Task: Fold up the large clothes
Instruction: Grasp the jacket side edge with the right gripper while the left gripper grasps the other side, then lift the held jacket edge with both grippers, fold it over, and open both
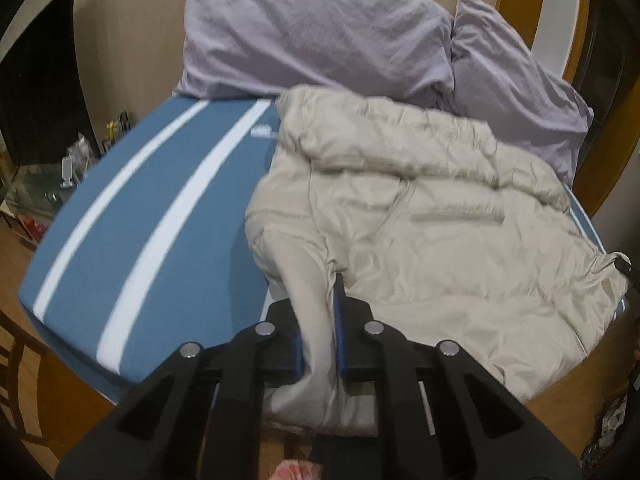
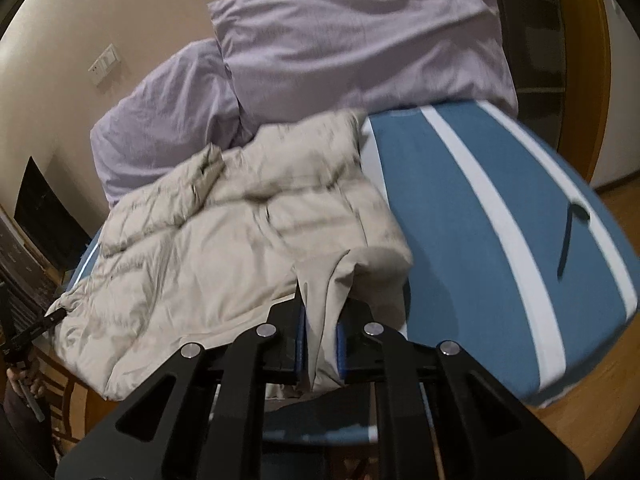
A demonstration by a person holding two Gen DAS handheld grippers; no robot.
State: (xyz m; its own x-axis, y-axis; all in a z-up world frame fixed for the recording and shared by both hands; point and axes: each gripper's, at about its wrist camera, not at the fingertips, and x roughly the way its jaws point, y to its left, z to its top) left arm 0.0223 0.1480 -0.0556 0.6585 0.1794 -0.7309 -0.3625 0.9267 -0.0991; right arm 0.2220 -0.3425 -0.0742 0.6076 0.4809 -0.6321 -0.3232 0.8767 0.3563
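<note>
Both grippers have the jacket's near hem pinched; the fold is barely begun.

The left gripper [image 1: 318,332] and right gripper [image 2: 320,340] are each clamped on beige jacket [image 1: 420,232] cloth at the bed's near edge. The jacket lies rumpled across the blue striped bed [image 1: 160,220], collar toward the lilac pillows [image 1: 312,36]. No clean fold shows. Bare bedding beside it leaves room; the pillows crowd the far side.

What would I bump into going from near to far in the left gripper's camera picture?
Black left gripper with blue pads, shut on the jacket's edge → puffy beige quilted jacket on the blue mattress with white stripes → crumpled lilac pillows → plain beige wall.
</note>
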